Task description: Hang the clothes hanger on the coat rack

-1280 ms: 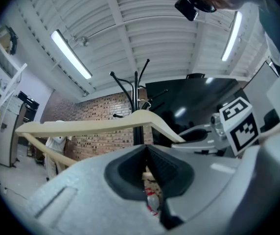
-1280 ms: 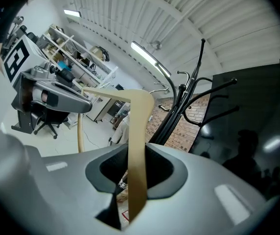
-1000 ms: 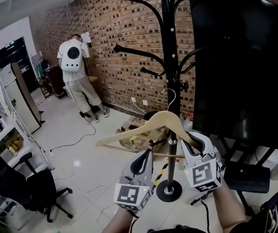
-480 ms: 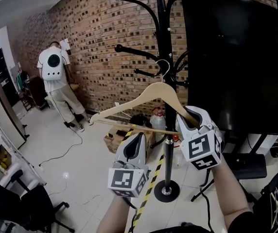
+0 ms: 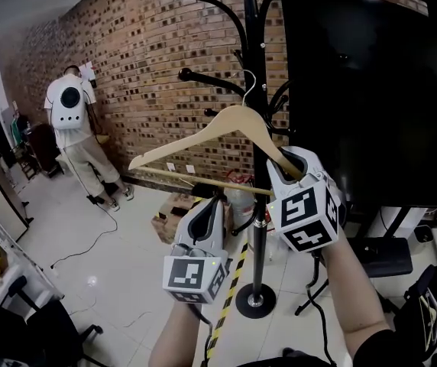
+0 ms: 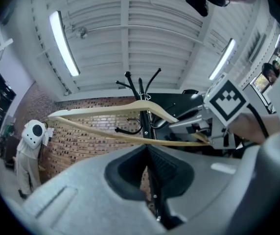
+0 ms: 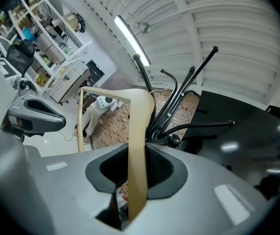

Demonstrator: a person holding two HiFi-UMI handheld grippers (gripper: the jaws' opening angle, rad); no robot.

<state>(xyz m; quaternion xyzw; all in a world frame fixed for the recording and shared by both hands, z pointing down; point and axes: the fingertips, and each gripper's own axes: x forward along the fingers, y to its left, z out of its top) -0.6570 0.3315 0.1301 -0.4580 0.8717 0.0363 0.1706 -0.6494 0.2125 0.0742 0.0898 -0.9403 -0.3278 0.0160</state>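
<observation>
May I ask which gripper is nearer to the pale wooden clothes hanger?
Right. The right gripper is clamped on one end of the pale wooden clothes hanger; the left gripper hangs below its crossbar, jaws shut, not touching it.

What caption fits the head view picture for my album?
Right gripper holds a wooden clothes hanger up in front of the black coat rack.

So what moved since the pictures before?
The right gripper lifted the wooden hanger higher up the coat rack. Its hook is now beside a black arm, not clearly on it. The left gripper rose too, shut and empty. The right gripper kept its grip on the hanger's end, and the coat rack stood still.
</observation>
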